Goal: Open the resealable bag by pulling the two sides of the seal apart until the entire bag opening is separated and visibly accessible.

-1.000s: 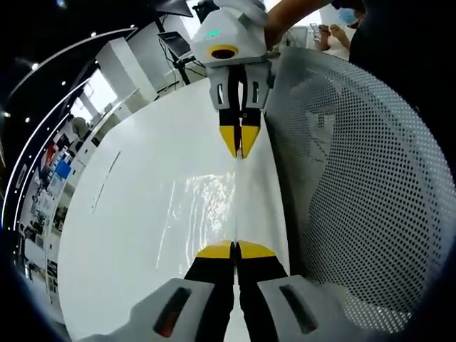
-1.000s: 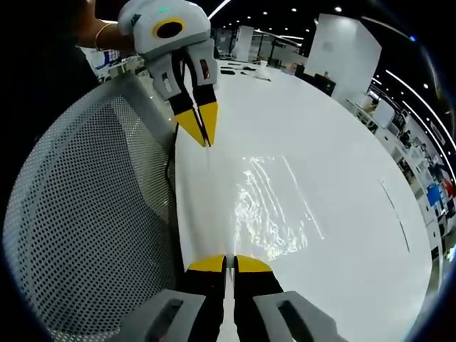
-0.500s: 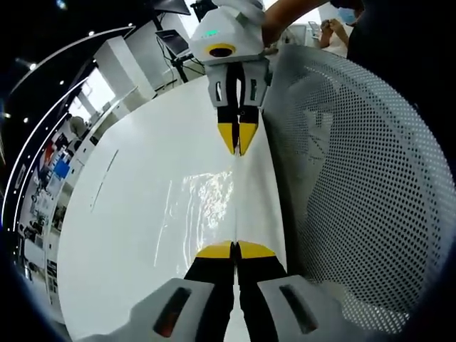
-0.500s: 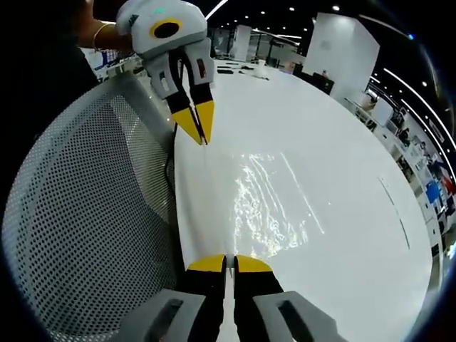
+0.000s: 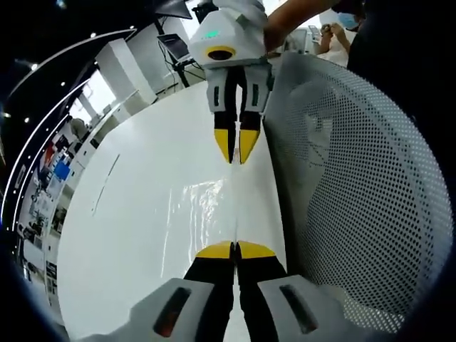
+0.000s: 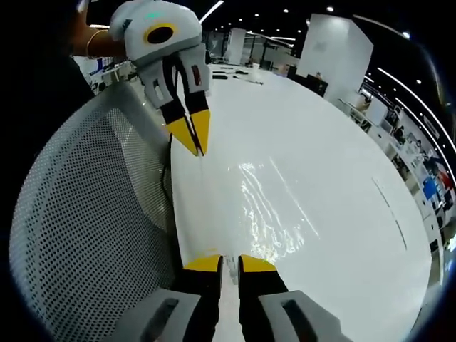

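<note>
A clear resealable bag (image 5: 206,214) hangs stretched between both grippers above the white table (image 5: 121,235), glinting with glare (image 6: 267,214). At the bottom of the left gripper view, my left gripper (image 5: 235,249) is shut on the bag's near edge. The same gripper appears at the upper left of the right gripper view (image 6: 197,146), pinching the far edge. My right gripper (image 6: 229,264) grips the opposite edge, its yellow tips a narrow gap apart with film between them. It faces me at the top of the left gripper view (image 5: 235,157).
A white perforated mesh chair back (image 5: 356,185) stands close beside the bag and table edge, on the left in the right gripper view (image 6: 85,221). A person's hand (image 5: 285,18) holds the right gripper. Desks and shelves stand far off.
The right gripper's yellow tips have parted slightly. The two grippers have drawn a little farther apart, and the glare on the bag has shifted.
</note>
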A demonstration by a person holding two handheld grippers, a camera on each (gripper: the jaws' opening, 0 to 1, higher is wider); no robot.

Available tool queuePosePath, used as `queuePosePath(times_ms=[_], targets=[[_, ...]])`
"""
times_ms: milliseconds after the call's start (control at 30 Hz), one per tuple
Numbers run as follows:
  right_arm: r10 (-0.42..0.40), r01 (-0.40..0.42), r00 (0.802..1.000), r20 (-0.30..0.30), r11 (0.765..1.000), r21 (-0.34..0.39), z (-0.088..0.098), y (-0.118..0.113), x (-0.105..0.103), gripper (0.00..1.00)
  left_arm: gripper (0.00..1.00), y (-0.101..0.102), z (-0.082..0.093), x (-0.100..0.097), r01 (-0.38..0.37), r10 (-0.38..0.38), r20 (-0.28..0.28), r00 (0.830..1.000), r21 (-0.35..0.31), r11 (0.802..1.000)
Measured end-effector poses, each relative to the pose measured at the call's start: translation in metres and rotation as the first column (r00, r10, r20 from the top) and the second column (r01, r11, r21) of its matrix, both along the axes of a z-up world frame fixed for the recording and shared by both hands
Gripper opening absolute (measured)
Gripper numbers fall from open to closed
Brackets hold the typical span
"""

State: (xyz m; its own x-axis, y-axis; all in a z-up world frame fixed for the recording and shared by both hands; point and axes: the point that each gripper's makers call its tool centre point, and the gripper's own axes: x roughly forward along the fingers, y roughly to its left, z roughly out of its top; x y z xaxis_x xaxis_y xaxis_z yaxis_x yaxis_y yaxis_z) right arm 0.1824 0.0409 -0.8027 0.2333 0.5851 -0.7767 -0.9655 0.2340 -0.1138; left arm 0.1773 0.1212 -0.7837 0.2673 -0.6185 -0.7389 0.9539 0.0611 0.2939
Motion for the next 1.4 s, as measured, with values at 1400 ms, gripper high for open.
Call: queuePosePath(times_ms=[1400], targets=[[-0.004, 0.005, 1.0, -0.012, 0.996, 0.084, 0.004, 0.025, 0.003, 0.0, 0.0, -0.006, 0.007, 0.001, 0.039, -0.039, 0.048, 0.998, 0.005, 0.999]])
